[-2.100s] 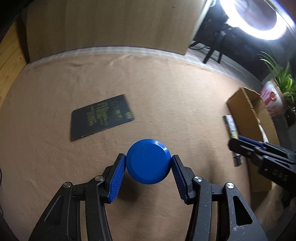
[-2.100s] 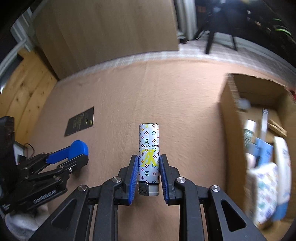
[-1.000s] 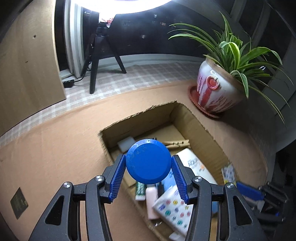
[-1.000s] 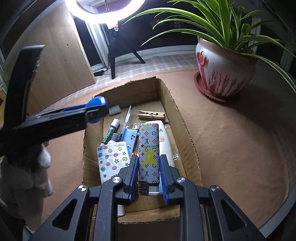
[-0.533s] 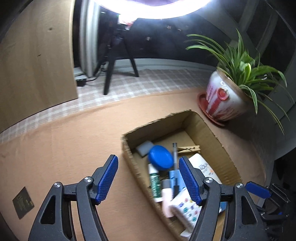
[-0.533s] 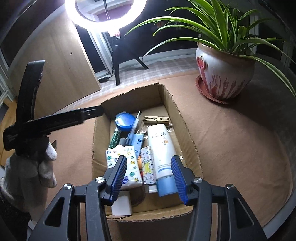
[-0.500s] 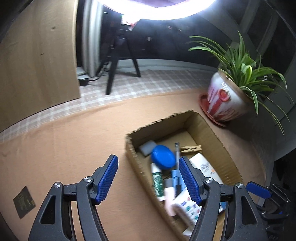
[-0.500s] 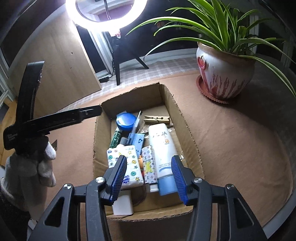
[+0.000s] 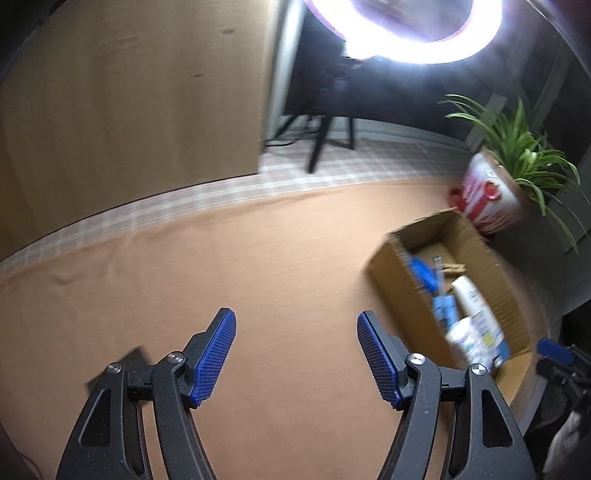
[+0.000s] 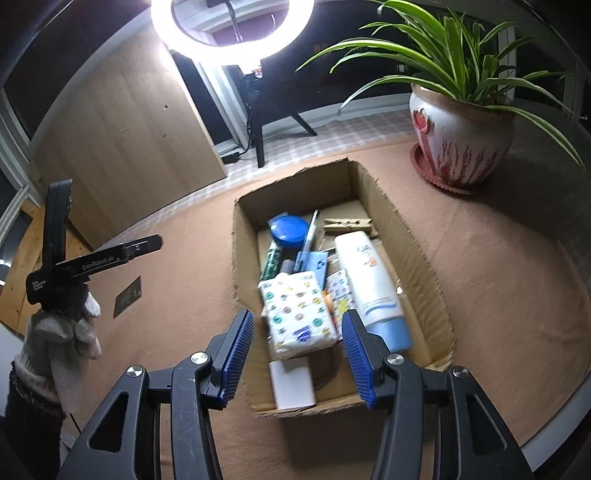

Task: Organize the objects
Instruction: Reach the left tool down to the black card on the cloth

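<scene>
In the right wrist view the cardboard box [image 10: 417, 236] holds the round blue tin [image 10: 290, 230] at its far end. The patterned lighter [image 10: 340, 291] lies between a tissue pack [image 10: 295, 310] and a white tube [image 10: 369, 273]. My right gripper [image 10: 297, 321] hovers open above the box's near end, with nothing in its jaws. My left gripper [image 9: 294, 317] is open and empty over bare brown cloth, with the box [image 9: 491, 280] off to its right. A flat dark card [image 9: 129, 363] lies by its left finger. A gloved hand [image 10: 62, 325] carries the left gripper [image 10: 155, 242].
A potted spider plant [image 10: 461, 147] stands right of the box, near the table's rim. A ring light [image 10: 232, 29] on a tripod and a wooden panel [image 10: 122, 122] stand behind the table. The dark card [image 10: 127, 297] lies left of the box.
Both grippers opened: the blue tin and the lighter now lie in the box. My left gripper swung left, away from the box. My right gripper drew back slightly.
</scene>
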